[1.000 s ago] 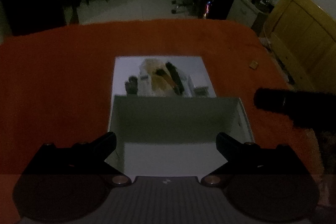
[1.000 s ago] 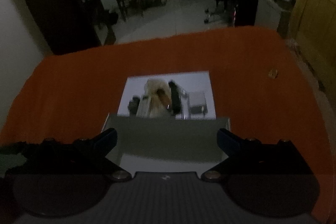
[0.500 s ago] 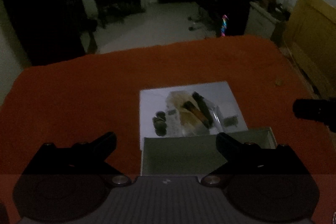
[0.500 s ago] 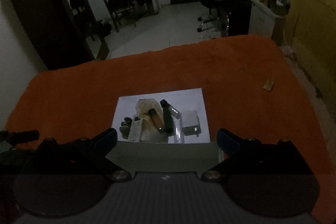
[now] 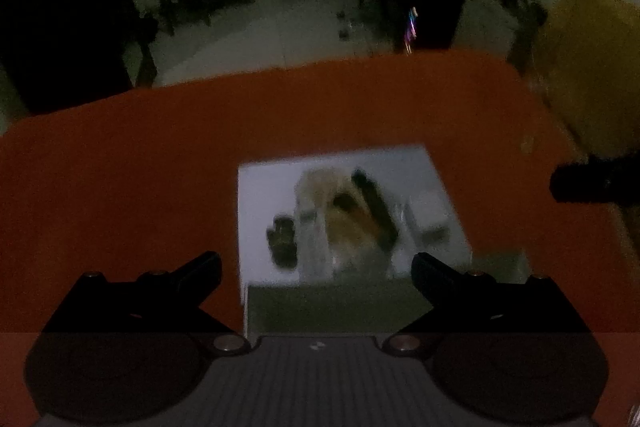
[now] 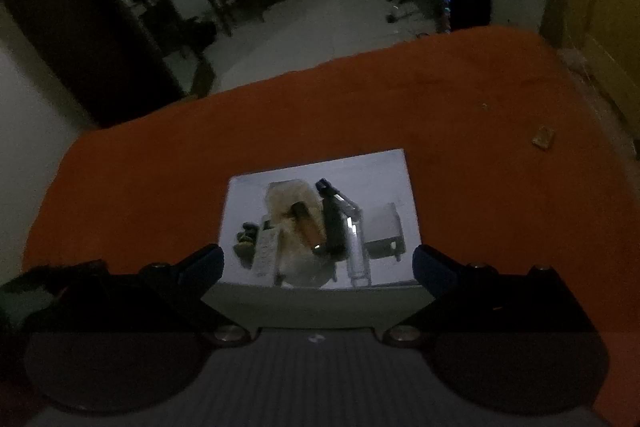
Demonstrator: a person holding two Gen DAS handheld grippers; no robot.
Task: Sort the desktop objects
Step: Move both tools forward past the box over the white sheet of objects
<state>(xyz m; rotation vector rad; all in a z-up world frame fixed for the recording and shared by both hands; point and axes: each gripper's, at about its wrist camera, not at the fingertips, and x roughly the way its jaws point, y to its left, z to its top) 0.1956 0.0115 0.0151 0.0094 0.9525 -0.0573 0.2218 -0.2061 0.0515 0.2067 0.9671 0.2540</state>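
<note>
Surface: counter (image 6: 480,155) under an orange cloth, filling the middle band of both views.

White sheet (image 6: 372,175): lies flat at frame centre in the right wrist view; also at centre in the blurred left wrist view (image 5: 264,211).

Objects on the sheet: a cluster at the sheet's middle, with a pale crumpled bag (image 6: 286,199) underneath.

Brown tube (image 6: 306,227): rests on the bag; long axis runs from upper left to lower right.

Black pen-like stick (image 6: 332,219): just right of the brown tube, roughly parallel to it, one end toward the top of the frame.

Clear tube (image 6: 354,255): right of the black stick, long axis near vertical in the frame.

White block (image 6: 382,231): at the sheet's right side, apart from the tubes.

Dark small items (image 6: 246,237): at the sheet's left side; kind cannot be told.

Grey box (image 6: 316,303): below the sheet at lower centre; only its far wall shows.

Left hand-held gripper (image 5: 316,273): fingers spread wide, empty, touching nothing.

Right hand-held gripper (image 6: 318,265): fingers spread wide, empty, above the box edge.

Small tan scrap (image 6: 543,139): on the cloth at right, well apart from the sheet.
</note>
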